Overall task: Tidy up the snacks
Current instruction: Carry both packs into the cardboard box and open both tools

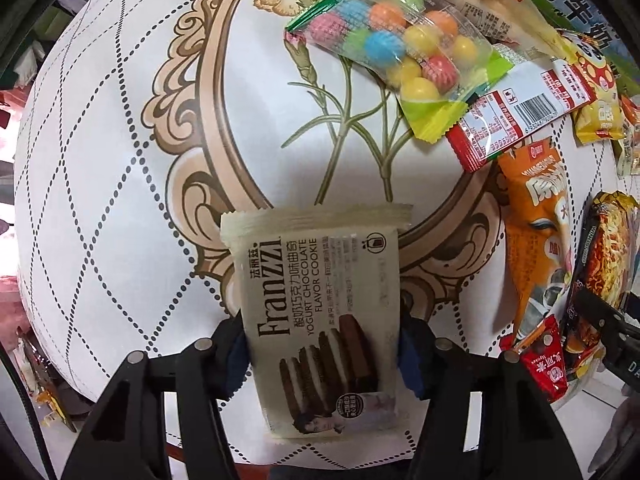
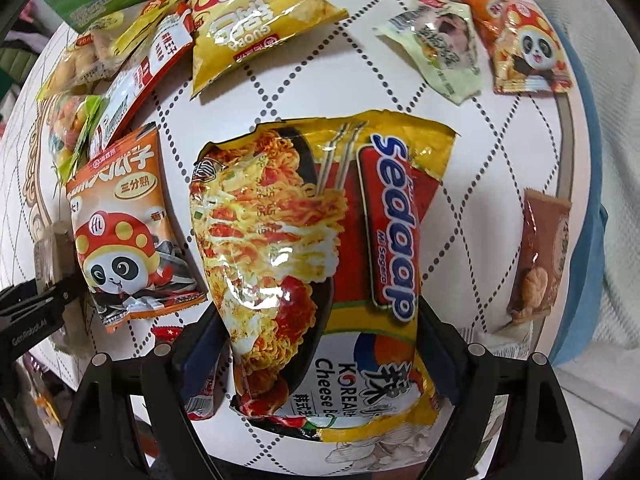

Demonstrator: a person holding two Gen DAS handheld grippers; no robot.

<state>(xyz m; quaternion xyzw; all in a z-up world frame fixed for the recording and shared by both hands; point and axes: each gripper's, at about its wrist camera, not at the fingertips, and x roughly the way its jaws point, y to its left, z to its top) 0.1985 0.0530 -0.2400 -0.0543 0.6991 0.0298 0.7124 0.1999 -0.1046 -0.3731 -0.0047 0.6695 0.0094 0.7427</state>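
Observation:
A cream Franzzi yogurt chocolate cookie packet (image 1: 320, 300) stands between the blue pads of my left gripper (image 1: 324, 360), which is shut on its two long sides above the flowered tablecloth (image 1: 120, 160). In the right wrist view a yellow and red Sedaap cheese noodle packet (image 2: 320, 240) bulges between the pads of my right gripper (image 2: 320, 356), which is shut on its lower half. The same noodle packet (image 1: 604, 264) shows at the right edge of the left wrist view, with a black finger of the right gripper (image 1: 600, 320) over it.
A gumball bag (image 1: 396, 48), a red and white packet (image 1: 516, 116) and an orange seed bag (image 1: 536, 232) lie at the right. Around the noodles lie a yellow bag (image 2: 256, 20), a pale green packet (image 2: 444, 44), an orange panda packet (image 2: 524, 40) and a brown packet (image 2: 540, 256).

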